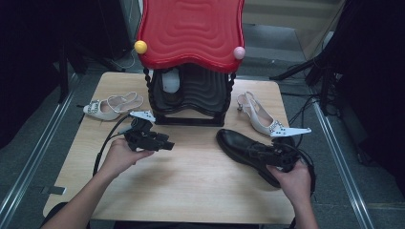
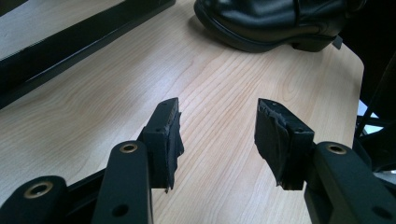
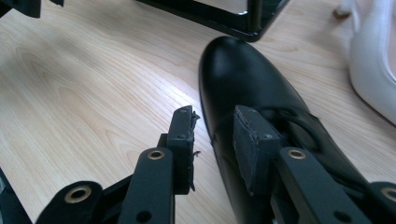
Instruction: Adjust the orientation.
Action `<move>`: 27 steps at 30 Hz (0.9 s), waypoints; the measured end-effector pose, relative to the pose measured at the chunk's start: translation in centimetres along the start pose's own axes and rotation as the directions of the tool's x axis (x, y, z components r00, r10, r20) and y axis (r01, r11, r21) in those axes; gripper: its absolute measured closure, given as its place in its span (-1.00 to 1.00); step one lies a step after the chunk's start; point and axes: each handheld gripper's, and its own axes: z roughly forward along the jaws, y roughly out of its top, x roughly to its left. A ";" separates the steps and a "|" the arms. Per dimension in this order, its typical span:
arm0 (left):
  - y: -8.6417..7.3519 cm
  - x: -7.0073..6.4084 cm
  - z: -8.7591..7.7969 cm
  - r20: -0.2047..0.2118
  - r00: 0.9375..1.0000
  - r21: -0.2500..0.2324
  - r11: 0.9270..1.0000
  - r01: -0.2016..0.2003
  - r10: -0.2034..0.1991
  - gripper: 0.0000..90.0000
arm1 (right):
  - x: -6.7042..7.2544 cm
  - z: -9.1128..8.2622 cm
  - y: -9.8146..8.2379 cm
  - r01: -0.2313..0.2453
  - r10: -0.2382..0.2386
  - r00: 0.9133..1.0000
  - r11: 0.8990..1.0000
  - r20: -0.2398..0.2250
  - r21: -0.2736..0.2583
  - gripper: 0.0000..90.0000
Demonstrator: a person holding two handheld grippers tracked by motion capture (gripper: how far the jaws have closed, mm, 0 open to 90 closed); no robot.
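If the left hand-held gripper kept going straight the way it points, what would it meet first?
Probably the black shoe: beyond the left hand-held gripper, whose jaws stand open and empty, lies bare table, then the shoe's sole. Depth is hard to judge.

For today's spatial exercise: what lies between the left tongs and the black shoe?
Only bare wooden tabletop between the left tongs and the black shoe, in the left gripper view.
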 end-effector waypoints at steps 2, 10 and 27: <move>-0.2 0.0 0.1 -0.011 1.000 0.009 1.000 -0.001 0.001 0.14 | -0.5 -0.5 -0.3 -0.011 0.011 1.000 1.000 0.008 0.005 0.55; -0.6 0.3 -0.1 -0.021 1.000 0.014 1.000 0.011 -0.011 0.16 | -1.4 -2.1 -1.5 -0.031 0.031 0.999 0.999 0.015 0.030 0.57; -0.6 0.3 0.1 -0.021 1.000 0.012 1.000 0.009 -0.009 0.15 | -2.4 -2.1 -3.4 -0.066 0.063 0.997 0.994 0.034 0.091 0.52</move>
